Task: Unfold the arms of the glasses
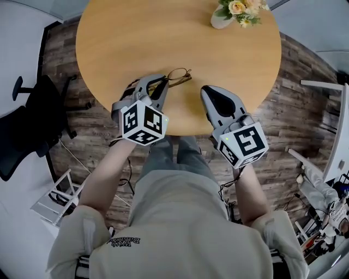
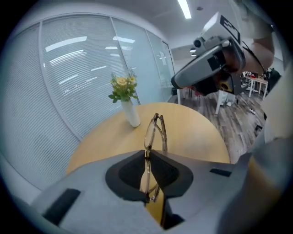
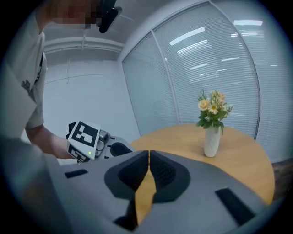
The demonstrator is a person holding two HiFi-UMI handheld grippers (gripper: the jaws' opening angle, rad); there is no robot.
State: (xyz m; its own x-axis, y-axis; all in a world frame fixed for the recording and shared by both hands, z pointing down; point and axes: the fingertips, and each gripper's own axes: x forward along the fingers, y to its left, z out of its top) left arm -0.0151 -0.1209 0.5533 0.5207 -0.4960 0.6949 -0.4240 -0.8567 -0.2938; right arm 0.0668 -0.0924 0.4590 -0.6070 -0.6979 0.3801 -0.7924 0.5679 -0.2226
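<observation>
A pair of thin brown-framed glasses (image 1: 178,76) (image 2: 154,132) hangs above the round wooden table (image 1: 131,38), arms folded against the front. My left gripper (image 1: 159,85) (image 2: 147,153) is shut on the frame, which stands edge-on between the pads and sticks out past the tips. My right gripper (image 1: 210,95) (image 3: 149,155) is to the right of the glasses, apart from them, its jaws shut with nothing between them. In the right gripper view the left gripper's marker cube (image 3: 84,139) shows at the left.
A white vase with yellow flowers (image 1: 229,13) (image 2: 130,109) (image 3: 211,137) stands at the table's far side. A black office chair (image 1: 27,125) is on the floor to the left, a white rack (image 1: 60,199) near it. The table's near edge lies just below both grippers.
</observation>
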